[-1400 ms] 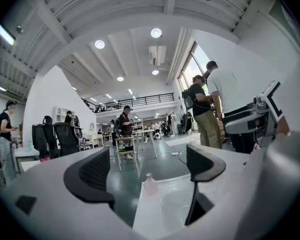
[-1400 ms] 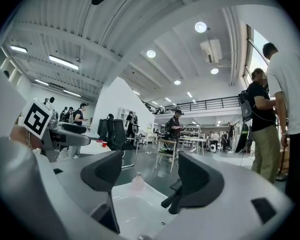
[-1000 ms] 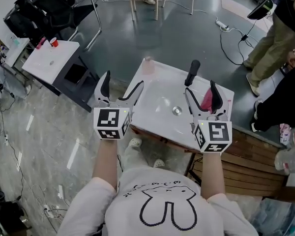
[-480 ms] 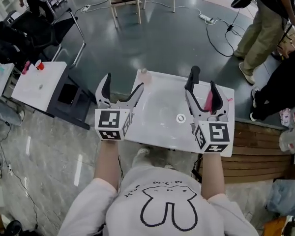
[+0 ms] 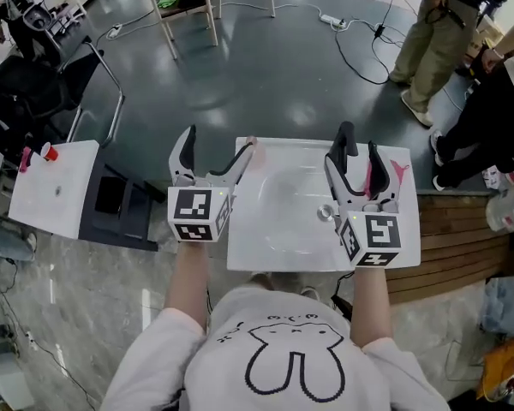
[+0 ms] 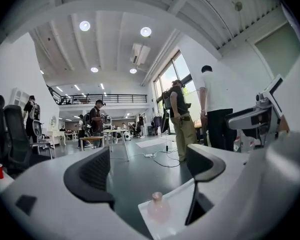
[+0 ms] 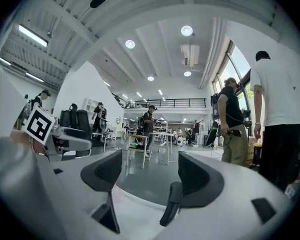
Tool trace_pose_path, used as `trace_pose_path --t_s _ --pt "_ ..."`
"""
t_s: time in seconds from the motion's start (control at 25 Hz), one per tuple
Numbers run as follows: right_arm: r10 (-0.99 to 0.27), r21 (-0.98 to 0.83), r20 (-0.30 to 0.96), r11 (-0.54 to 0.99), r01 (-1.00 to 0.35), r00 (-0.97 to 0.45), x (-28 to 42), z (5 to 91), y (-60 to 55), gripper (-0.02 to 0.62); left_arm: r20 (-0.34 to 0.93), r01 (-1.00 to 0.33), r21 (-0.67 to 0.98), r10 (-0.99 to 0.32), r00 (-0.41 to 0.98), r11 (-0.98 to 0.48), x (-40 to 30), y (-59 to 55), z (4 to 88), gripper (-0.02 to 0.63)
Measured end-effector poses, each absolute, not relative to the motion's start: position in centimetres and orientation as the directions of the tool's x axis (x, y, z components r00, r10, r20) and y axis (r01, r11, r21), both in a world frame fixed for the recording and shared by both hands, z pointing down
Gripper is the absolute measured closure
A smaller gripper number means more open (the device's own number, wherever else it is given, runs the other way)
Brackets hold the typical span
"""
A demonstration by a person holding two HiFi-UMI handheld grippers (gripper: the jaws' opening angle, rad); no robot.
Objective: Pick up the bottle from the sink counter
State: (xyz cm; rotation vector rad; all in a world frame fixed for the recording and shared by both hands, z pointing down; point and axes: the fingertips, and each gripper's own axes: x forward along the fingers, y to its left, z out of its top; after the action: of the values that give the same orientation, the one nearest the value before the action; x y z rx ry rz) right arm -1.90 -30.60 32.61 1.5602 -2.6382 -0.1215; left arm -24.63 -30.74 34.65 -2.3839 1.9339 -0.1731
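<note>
**Both grippers hovering open over the sink bench, bottle ungripped**

A person is holding the left gripper (image 5: pixel 216 146) and the right gripper (image 5: pixel 354 163) over a white sink bench (image 5: pixel 317 257), seen from above in the head view.

In the left gripper view, the left gripper (image 6: pixel 150 174) is showing its jaws wide apart, with nothing clamped between them. The small pale pink bottle (image 6: pixel 158 208) is standing upright on the bench's corner and appearing low in the gap between those jaws, with neither jaw touching it. In the head view the bottle (image 5: pixel 251 142) is sitting at the far left corner of the bench, right by the tip of that gripper's inner jaw.

In the right gripper view, the right gripper (image 7: pixel 150 176) is likewise standing open and empty. A black faucet (image 7: pixel 170 210) is rising in the gap, close beside the right-hand jaw. In the head view this gripper is hanging over the right side of the basin (image 5: pixel 287 202), near the drain (image 5: pixel 325 212). A pink object (image 5: pixel 395 170) is lying on the bench just beyond it.

People (image 5: pixel 433 37) are standing on the grey floor beyond the bench, and a red cup (image 5: pixel 48 153) is sitting on a small white table (image 5: pixel 56 197) well off to the left.
</note>
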Motion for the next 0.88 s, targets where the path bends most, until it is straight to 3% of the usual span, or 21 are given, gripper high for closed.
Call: trace_pose_path --t_s 0.88 --pt "-0.916 0.094 0.161 0.385 -0.918 -0.367 -3.6 39.3 -32.2 0.236 0.202 -0.905 -0.066 -0.894 0.401 -0.421 -22.7 -39.0 47.6 0.126"
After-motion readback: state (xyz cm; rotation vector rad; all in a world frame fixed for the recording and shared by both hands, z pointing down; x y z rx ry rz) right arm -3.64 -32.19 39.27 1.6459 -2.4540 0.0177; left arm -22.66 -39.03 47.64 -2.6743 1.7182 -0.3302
